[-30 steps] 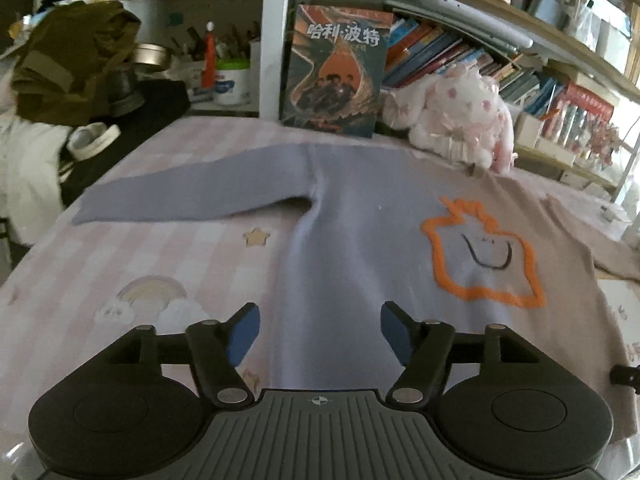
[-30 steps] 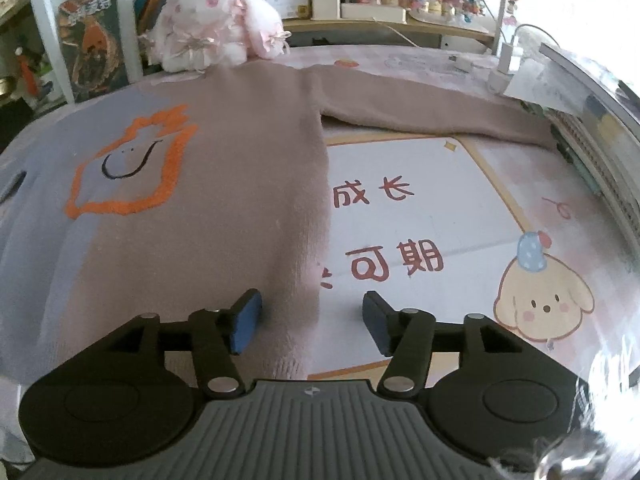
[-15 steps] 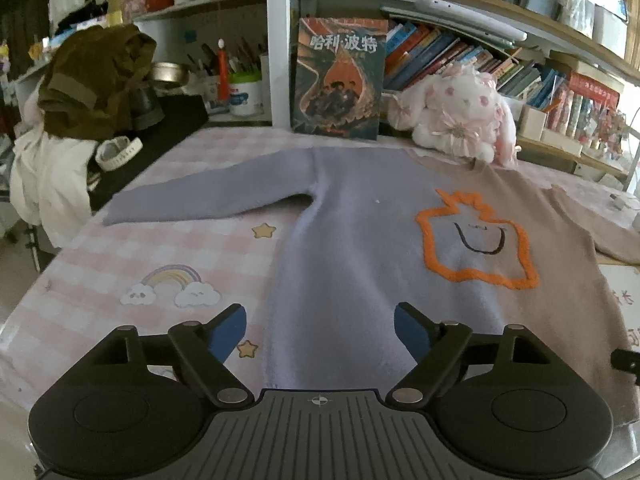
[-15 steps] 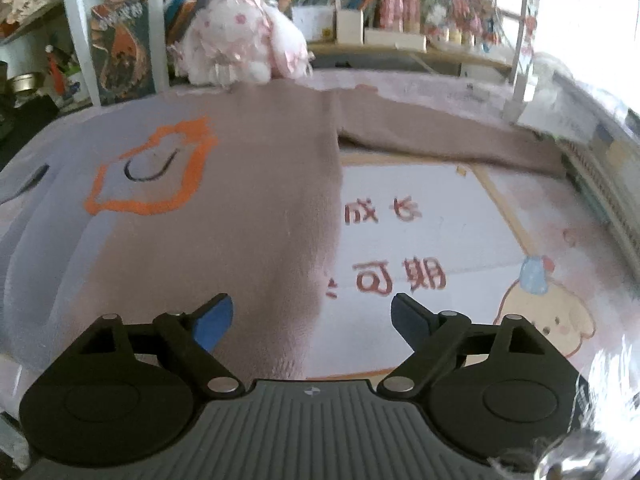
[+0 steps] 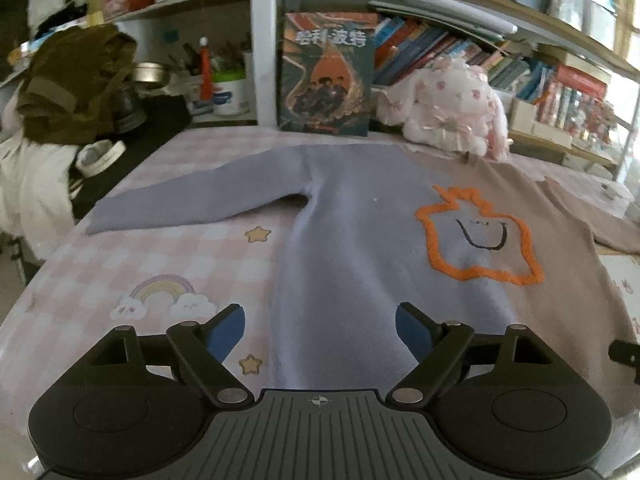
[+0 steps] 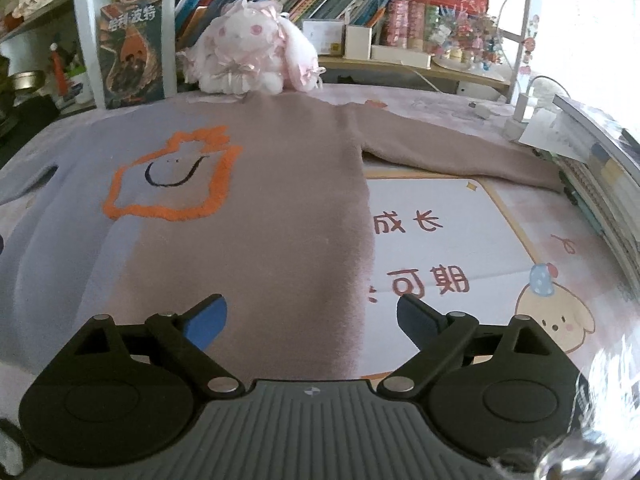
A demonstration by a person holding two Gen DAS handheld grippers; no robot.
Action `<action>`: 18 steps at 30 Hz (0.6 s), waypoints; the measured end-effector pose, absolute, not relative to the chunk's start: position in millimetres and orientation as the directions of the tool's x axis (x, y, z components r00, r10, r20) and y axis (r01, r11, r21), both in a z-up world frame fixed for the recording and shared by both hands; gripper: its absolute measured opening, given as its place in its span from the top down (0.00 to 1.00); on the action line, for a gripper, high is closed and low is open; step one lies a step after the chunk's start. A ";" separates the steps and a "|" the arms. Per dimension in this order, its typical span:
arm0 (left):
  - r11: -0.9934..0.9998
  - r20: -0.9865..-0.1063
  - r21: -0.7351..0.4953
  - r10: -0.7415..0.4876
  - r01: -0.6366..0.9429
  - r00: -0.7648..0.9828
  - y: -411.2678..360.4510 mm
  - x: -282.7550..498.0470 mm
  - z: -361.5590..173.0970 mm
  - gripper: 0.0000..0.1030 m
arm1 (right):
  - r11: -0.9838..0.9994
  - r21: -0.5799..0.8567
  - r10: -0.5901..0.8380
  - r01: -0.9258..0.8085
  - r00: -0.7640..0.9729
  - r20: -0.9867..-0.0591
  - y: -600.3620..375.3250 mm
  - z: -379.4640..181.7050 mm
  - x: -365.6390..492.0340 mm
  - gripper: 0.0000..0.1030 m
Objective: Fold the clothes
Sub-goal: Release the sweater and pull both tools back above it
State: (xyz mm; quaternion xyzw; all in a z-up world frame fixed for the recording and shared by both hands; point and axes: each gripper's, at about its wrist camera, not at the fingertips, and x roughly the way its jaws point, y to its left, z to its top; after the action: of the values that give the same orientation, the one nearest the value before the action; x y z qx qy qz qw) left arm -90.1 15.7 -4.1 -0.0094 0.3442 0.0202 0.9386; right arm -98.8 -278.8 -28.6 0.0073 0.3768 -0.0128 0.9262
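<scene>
A two-tone sweater (image 5: pixel 360 240) lies spread flat, front up, across the table (image 5: pixel 160 264), lavender on one half and dusty pink-brown on the other, with a fuzzy orange outline and a small stitched smile on the chest (image 6: pixel 172 184). Both sleeves are drawn straight out to the sides: the lavender one (image 5: pixel 192 204) reaches toward the dark clutter at the table's edge, the pink-brown one (image 6: pixel 460 156) toward the stacked papers by the window. Laid out like this, the garment looks ready for a first fold, with no fold made yet.

The left gripper (image 5: pixel 320 332) hovers over the hem at the lavender side, its jaws spread wide and holding nothing. The right gripper (image 6: pixel 312 320) sits likewise above the pink-brown hem, jaws wide apart and empty, straddling the sweater's side edge. Whether either fingertip brushes the cloth is hard to judge from these low angles.

The knit looks soft, thick and slightly napped, so it should bunch readily when pinched and drape heavily. Beneath it the table wears a smooth printed cover: pink checks, stars and a rainbow (image 5: pixel 164 296) on one side, a cartoon puppy (image 6: pixel 556 316) and large characters on the other. A plush rabbit (image 6: pixel 248 56) and an upright book (image 5: pixel 326 80) stand just past the collar.
</scene>
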 end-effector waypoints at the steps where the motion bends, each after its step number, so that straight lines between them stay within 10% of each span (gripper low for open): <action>1: 1.000 -0.647 0.005 0.020 -0.023 0.762 19.7 -86.8 -3.3 0.17 | 0.999 0.003 -0.031 0.046 0.717 -0.697 -273.6 -28.2 -98.4 0.10; 18: 0.996 -0.662 0.011 -0.059 0.087 0.747 133.5 -22.7 -4.9 0.14 | 0.976 -0.006 -0.164 0.220 0.710 -0.685 -163.3 -22.8 -96.8 0.07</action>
State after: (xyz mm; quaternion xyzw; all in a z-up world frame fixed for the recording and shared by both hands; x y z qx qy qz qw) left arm -22.7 133.5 -4.9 0.0204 0.3537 -0.0391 0.9343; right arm -96.8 -163.3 -22.8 0.0379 0.3666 -0.1038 0.9238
